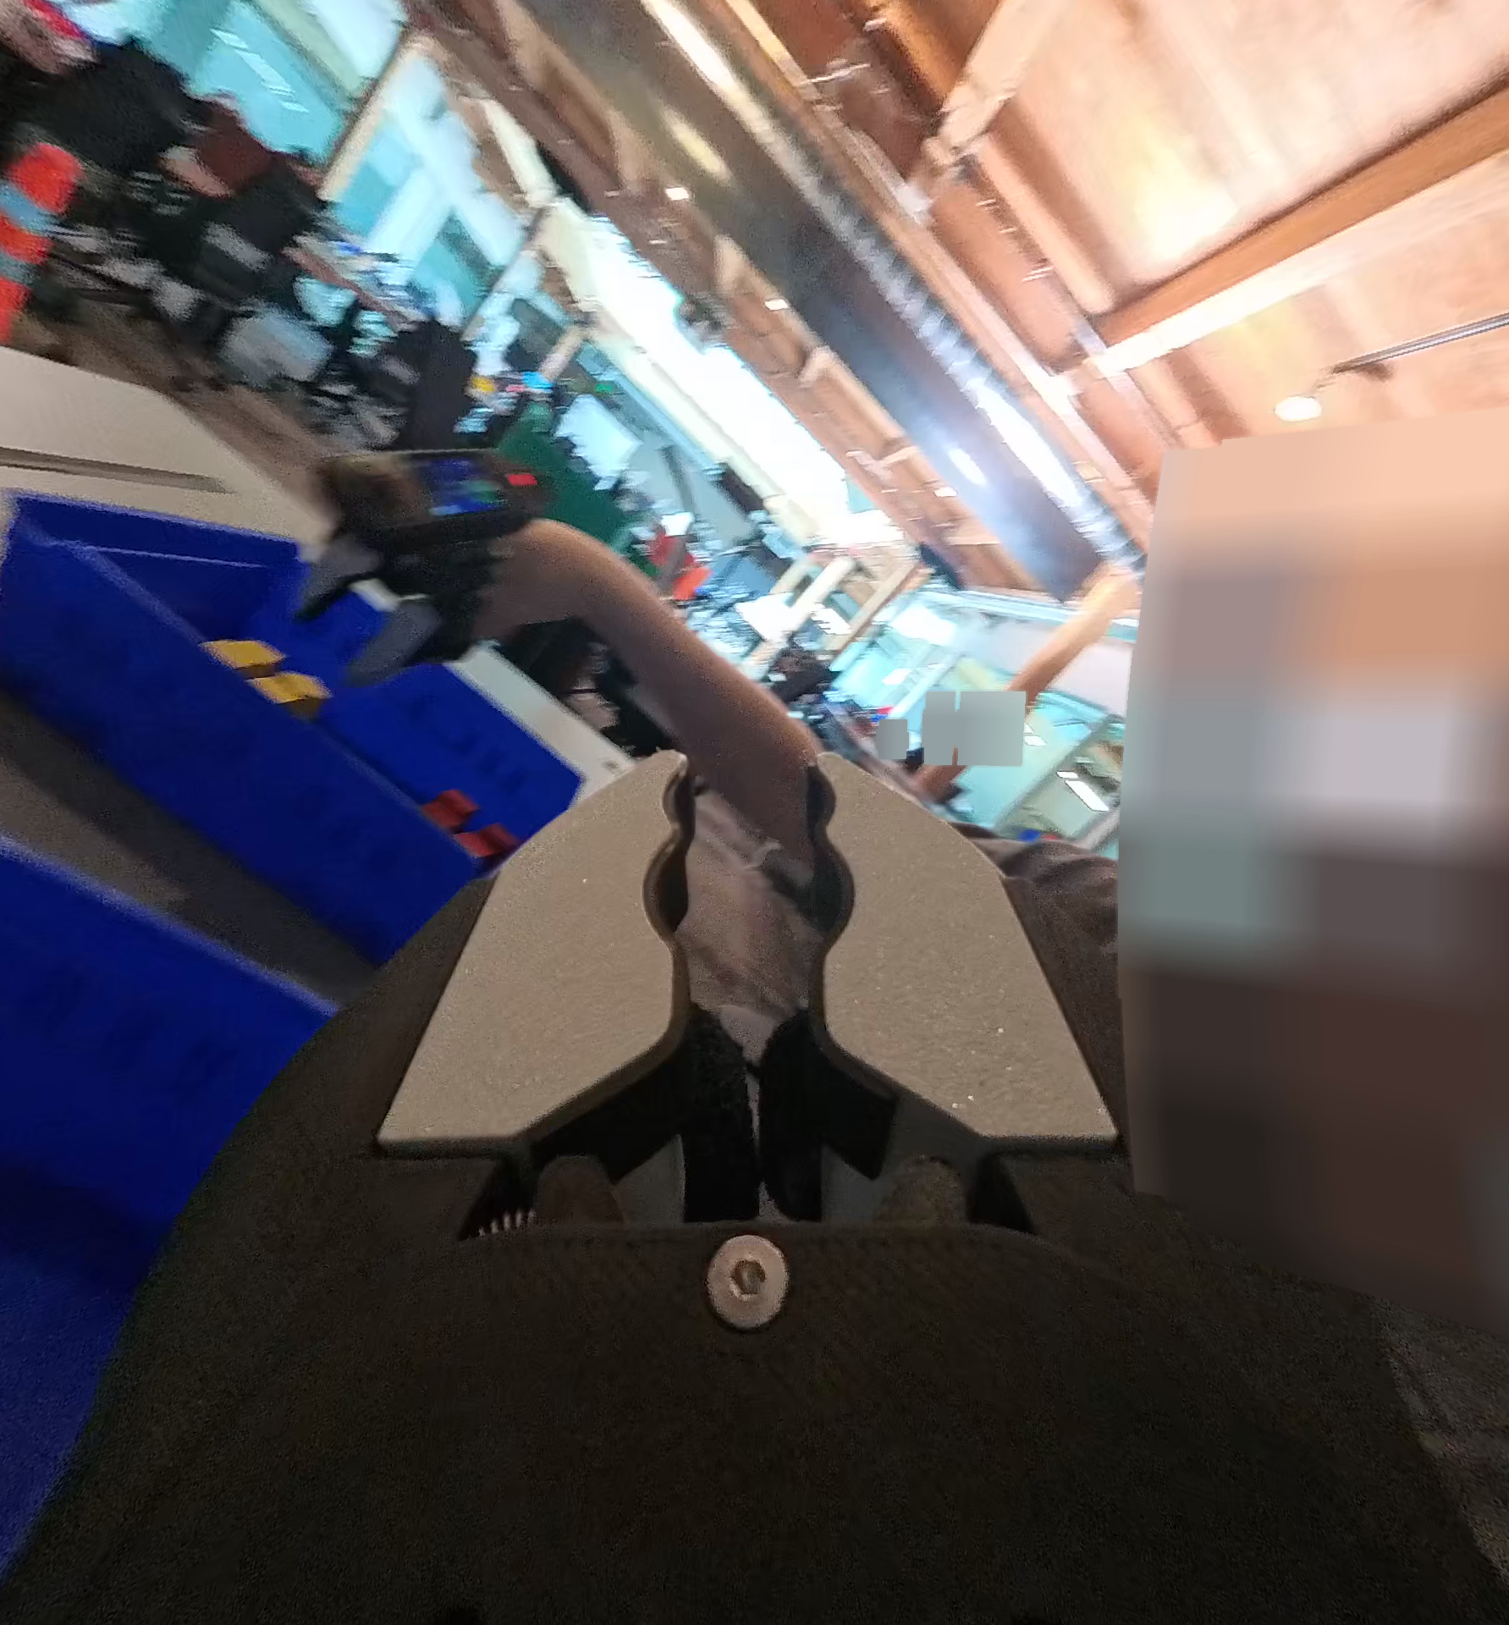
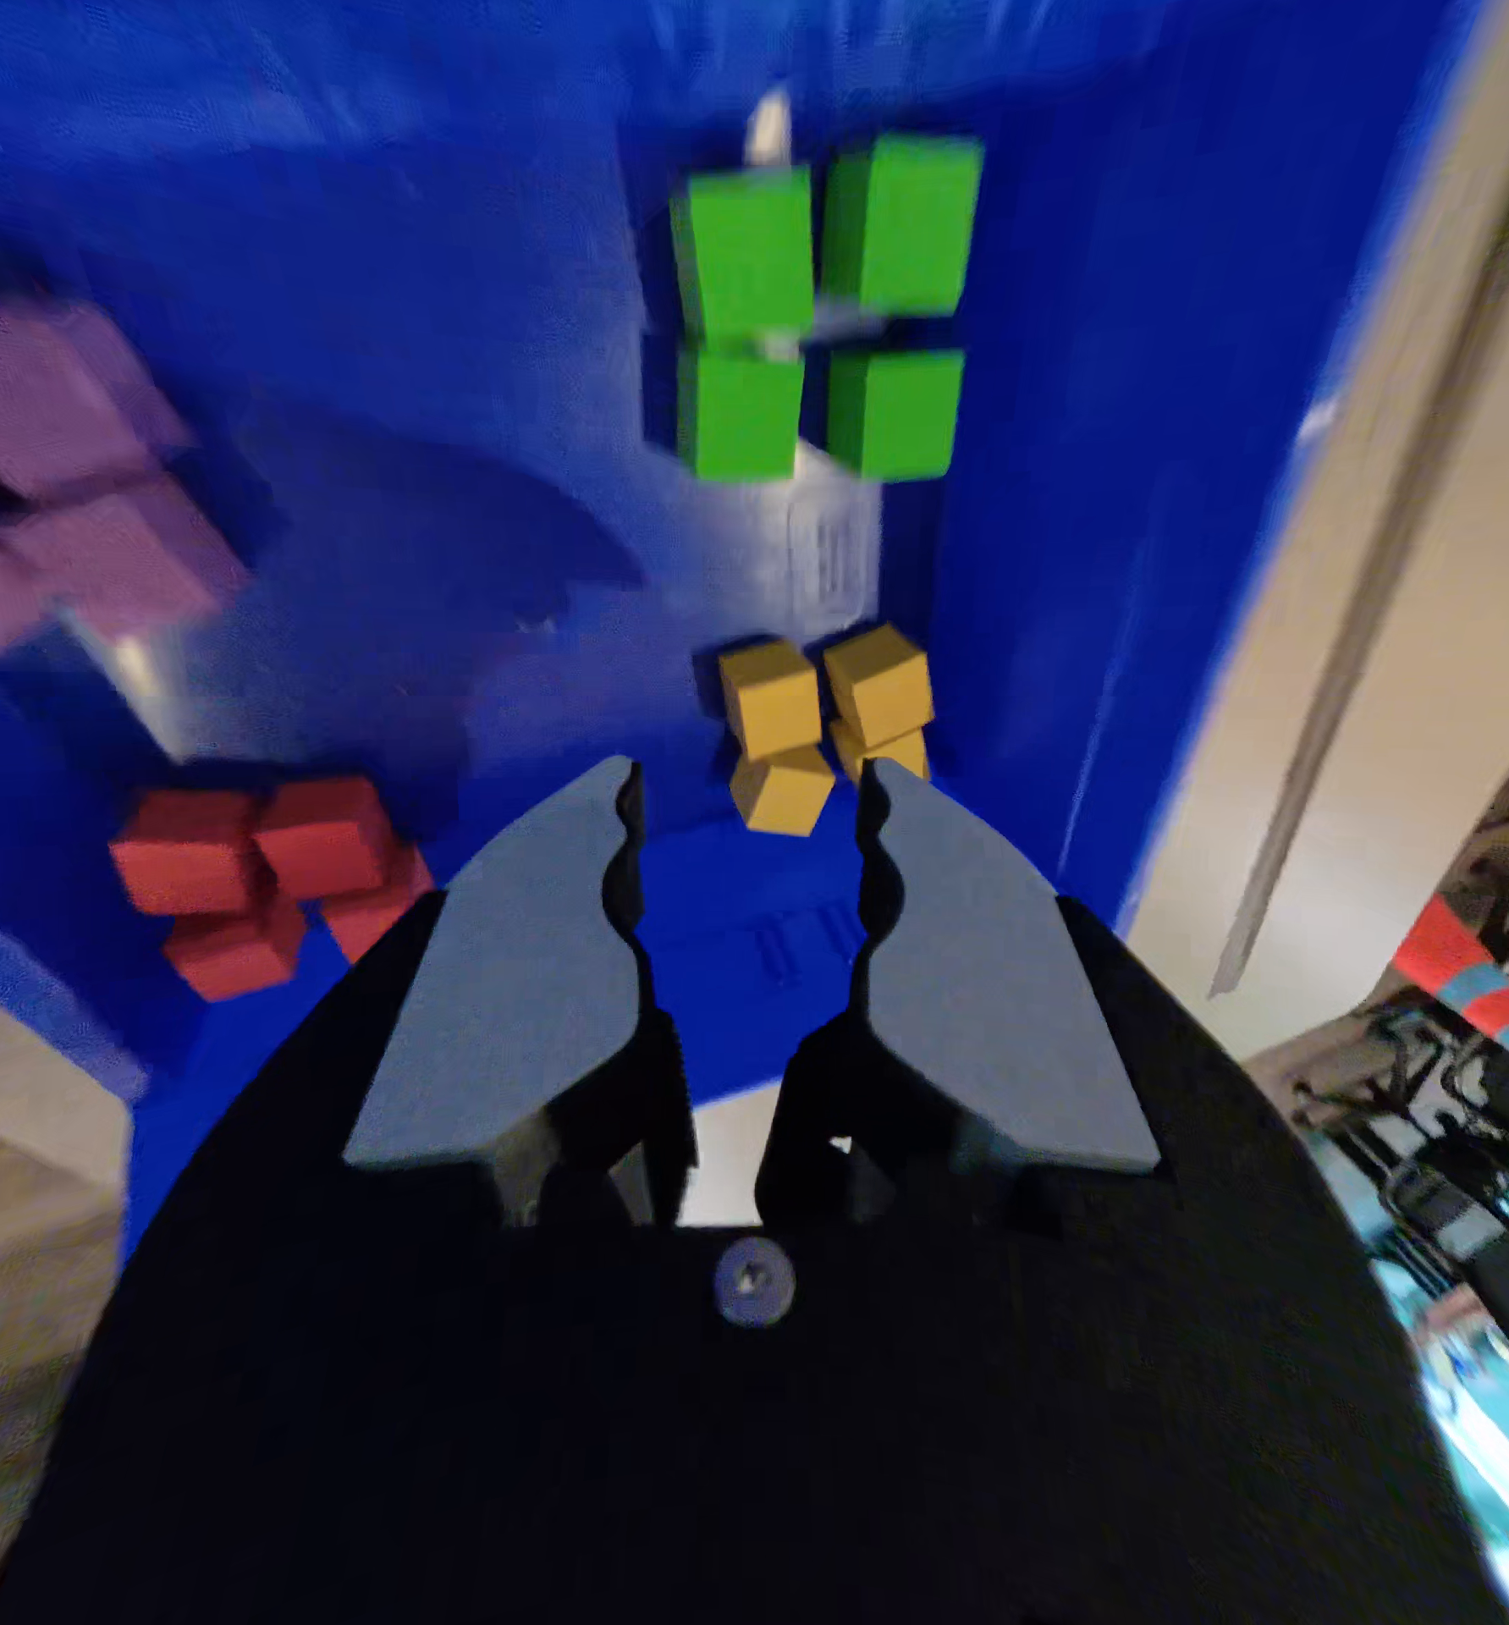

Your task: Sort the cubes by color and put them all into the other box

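Note:
In the right wrist view my right gripper is open and empty, above a blue bin. Several yellow cubes lie just beyond its fingertips. Green cubes lie farther in, red cubes to the left, purple cubes at far left. In the left wrist view my left gripper is open a little and empty, tilted up toward the room. The right gripper shows there on a person's arm over the blue bin, with yellow cubes and red cubes inside.
A second blue bin stands nearer on the left. The bins rest on a pale table with a groove in it. A cluttered room with wooden ceiling beams lies behind. A blurred patch covers the right side of the left view.

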`<state>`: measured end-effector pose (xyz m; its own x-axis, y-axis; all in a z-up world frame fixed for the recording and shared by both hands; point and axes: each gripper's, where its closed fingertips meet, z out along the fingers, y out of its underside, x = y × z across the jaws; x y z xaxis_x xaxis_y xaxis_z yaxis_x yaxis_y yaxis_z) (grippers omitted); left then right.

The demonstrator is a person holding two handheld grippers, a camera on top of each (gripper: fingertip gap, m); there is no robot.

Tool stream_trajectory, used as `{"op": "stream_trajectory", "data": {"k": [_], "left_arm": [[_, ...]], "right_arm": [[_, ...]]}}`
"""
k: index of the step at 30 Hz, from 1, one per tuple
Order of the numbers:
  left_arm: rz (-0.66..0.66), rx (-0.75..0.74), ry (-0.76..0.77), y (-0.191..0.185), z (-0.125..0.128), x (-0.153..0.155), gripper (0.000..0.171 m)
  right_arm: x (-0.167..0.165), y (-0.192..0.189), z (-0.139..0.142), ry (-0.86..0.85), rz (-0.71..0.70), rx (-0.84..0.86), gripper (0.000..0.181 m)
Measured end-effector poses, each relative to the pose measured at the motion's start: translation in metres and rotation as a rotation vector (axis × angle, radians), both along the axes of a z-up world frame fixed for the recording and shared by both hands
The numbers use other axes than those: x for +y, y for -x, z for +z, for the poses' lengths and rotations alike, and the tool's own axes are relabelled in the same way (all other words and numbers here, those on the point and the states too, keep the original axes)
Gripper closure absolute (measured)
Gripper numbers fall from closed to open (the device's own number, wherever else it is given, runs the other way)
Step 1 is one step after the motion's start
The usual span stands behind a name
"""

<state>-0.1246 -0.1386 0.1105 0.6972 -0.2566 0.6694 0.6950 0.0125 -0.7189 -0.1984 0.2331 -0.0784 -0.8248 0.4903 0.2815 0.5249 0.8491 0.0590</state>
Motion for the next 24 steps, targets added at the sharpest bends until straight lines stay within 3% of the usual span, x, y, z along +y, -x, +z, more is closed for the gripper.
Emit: {"op": "stream_trajectory", "data": {"k": [1,3,6,9,12,18,24], "left_arm": [[0.048,0.018,0.046,0.006,-0.006,0.002,0.148],[0.113,0.049,0.114,0.012,-0.013,0.003,0.146],[0.128,0.07,0.123,0.01,-0.012,0.006,0.144],[0.124,0.077,0.097,0.006,-0.006,0.008,0.143],[0.128,0.085,0.087,0.004,-0.002,0.01,0.144],[0.145,0.063,0.092,0.006,-0.005,0.014,0.144],[0.148,0.102,0.289,0.008,-0.038,0.031,0.144]], "right_arm": [[-0.014,-0.001,0.013,0.044,0.004,0.068,0.128],[-0.037,-0.006,0.037,0.096,0.034,0.214,0.121],[-0.069,-0.023,0.062,0.199,0.087,0.387,0.124],[-0.086,-0.039,0.081,0.262,0.139,0.563,0.142],[-0.091,-0.057,0.099,0.317,0.173,0.742,0.148],[-0.08,-0.093,0.079,0.401,0.066,0.76,0.148],[-0.085,-0.115,0.052,0.44,0.051,0.728,0.151]]}}
